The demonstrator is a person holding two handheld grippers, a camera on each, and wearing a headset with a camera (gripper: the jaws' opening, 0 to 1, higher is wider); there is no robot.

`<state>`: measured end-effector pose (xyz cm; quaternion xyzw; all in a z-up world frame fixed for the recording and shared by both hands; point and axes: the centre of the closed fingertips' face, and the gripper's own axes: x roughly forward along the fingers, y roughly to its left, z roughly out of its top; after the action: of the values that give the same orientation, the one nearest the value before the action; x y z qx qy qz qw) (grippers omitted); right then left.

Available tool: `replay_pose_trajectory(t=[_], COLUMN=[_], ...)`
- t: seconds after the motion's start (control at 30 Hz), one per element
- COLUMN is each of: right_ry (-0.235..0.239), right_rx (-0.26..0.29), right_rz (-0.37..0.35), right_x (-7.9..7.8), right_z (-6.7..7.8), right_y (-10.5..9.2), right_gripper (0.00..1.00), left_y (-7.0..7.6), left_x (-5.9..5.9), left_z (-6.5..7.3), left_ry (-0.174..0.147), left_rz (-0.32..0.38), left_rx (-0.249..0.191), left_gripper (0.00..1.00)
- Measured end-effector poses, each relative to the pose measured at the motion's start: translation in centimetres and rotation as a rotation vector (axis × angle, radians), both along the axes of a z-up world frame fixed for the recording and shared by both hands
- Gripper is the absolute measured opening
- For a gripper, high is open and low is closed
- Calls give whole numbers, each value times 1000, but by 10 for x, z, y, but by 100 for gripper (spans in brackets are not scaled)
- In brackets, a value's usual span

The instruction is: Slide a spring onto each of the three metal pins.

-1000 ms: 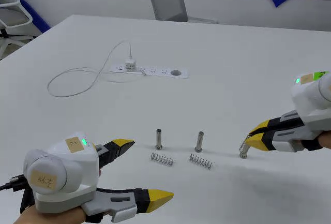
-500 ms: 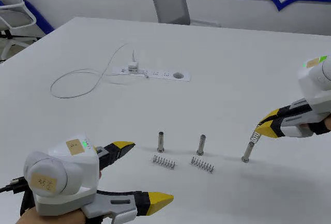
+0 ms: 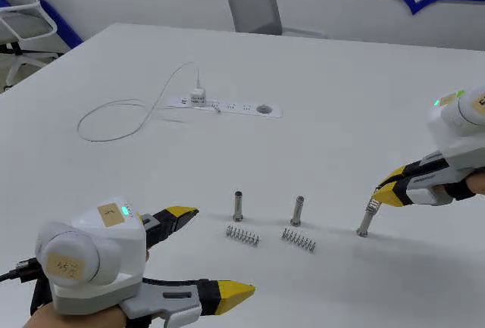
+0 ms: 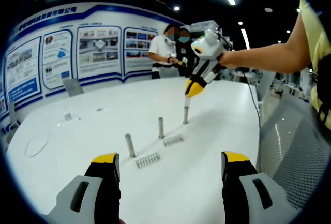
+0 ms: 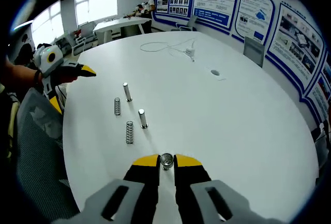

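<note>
Head view: the right gripper [image 3: 384,194] pinches a spring [image 3: 372,205] between its fingers at the top of the rightmost pin [image 3: 364,226], which leans slightly; the spring looks only partly threaded. The left gripper [image 3: 208,252] hovers low at the near side, fingers spread wide, holding nothing. The middle pin [image 3: 297,210] and left pin [image 3: 238,205] stand bare, with a loose spring [image 3: 298,239] just before one and a second loose spring [image 3: 242,235] before the other. Sideways pressure could topple the leaning pin; a slack pinch could let the spring jump free and roll toward the tabletop [image 3: 341,101] edge. Open room surrounds the pins; the power strip [image 3: 227,106] and cable [image 3: 114,112] lie well apart.
</note>
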<state>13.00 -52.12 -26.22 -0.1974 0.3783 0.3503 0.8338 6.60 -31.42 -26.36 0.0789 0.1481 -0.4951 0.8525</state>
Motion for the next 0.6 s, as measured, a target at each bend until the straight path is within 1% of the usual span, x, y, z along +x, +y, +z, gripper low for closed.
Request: replay_pose_trajectory(t=[0.07,0.17,0.33,0.6], right_ry=[9,29,47,71], right_rx=[2,3,7,9], right_rz=[-5,-13,-24,-41], right_x=[1,0,0,1], right_z=[-4,-13,-23,-36], right_y=[0,1,0,1], right_gripper=[12,12,12,12], left_y=[0,0,1,1], left_x=[0,1,3,3], left_z=[0,0,0,-2], left_ry=[0,0,0,3], left_rz=[0,-2,0,0], left_rx=[2,5,6,5], left_gripper=[82,82,82,82])
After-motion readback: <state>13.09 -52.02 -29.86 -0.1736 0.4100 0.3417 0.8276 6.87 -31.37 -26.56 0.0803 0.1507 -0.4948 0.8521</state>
